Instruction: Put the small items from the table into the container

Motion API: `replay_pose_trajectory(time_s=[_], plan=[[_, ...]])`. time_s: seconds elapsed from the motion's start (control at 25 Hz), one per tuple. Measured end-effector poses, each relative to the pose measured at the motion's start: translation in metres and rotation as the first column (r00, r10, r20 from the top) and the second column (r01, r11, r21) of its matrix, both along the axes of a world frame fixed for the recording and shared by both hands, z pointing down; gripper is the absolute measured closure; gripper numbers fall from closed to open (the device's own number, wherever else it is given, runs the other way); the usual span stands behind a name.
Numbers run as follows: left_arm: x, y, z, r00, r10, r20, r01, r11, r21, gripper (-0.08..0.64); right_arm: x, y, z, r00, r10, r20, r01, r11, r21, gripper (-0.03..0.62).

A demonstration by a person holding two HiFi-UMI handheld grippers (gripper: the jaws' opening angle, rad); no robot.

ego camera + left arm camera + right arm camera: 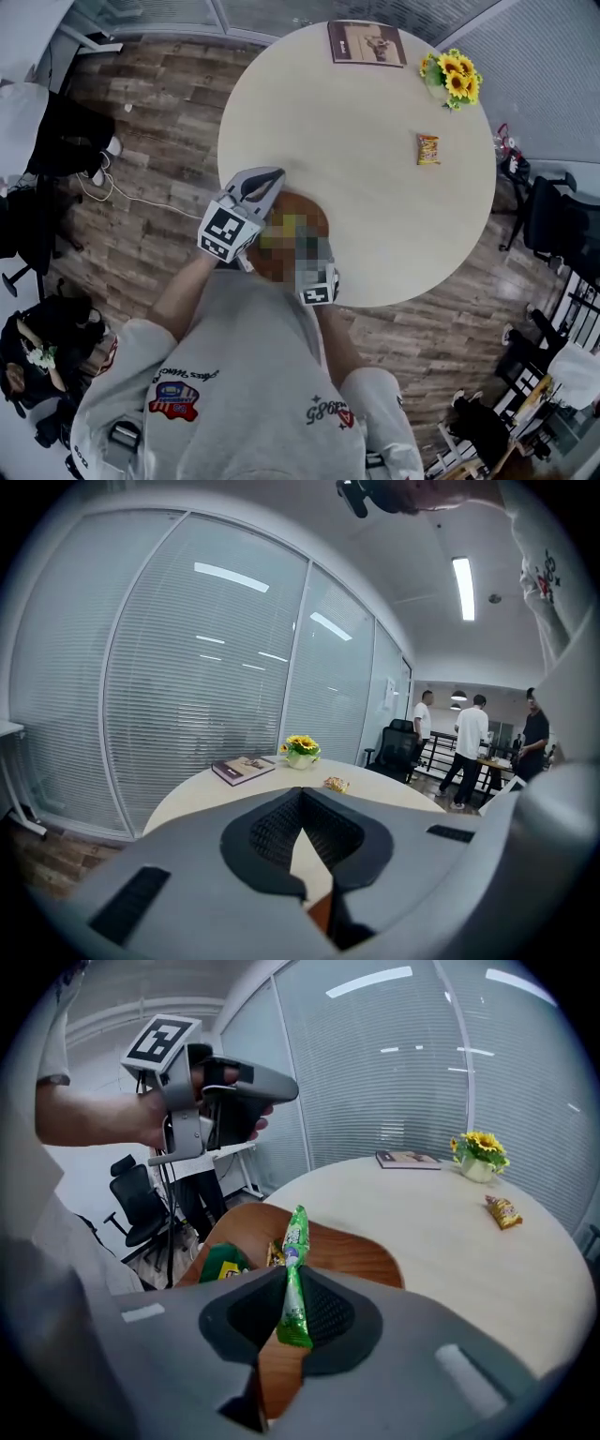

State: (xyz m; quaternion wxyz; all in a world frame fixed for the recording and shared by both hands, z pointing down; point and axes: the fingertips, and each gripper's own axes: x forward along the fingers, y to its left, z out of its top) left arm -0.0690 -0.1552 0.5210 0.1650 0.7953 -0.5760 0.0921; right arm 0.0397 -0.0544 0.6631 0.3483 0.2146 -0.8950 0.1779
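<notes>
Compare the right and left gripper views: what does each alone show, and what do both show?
Only the right gripper view: a green packet pinched in its jaws, in front of the wooden bowl holding other snacks. Only the left gripper view: empty, closed jaws and people standing in the background. Both: the round table, book, sunflowers and orange snack packet.

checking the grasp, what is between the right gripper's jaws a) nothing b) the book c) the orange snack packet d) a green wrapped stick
d: the right gripper view shows the right gripper shut on the green wrapped stick above the wooden container, while the orange snack packet lies far off on the table.
</notes>
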Motion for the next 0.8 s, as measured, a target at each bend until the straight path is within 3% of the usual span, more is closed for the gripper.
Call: replay_pose_trajectory(time_s=[0.2,0.44,0.6,0.8], plan=[[0.000,0.001,0.003,1.000,0.005,0.012,-0.005,1.000,-0.011,0.555,0.003,0.008,0.010,1.000,-0.013,0.015,0.013,0.999,-0.053,0.495],[0.001,-0.007,0.003,1.000,-0.027,0.005,0.027,0.999,-0.019,0.557,0.019,-0.021,-0.037,0.985,0.109,0.135,-0.115,0.993,0.033,0.504],[0.012,-0.014,-0.002,1.000,-0.008,0.000,0.008,1.000,-0.006,0.557,0.044,-0.060,-0.073,0.945,0.242,0.221,-0.270,0.957,0.107,0.581],[0.034,-0.022,-0.006,0.998,0.060,0.004,-0.060,0.998,0.005,0.557,0.071,-0.101,-0.108,0.879,0.342,0.332,-0.410,0.897,0.162,0.591]])
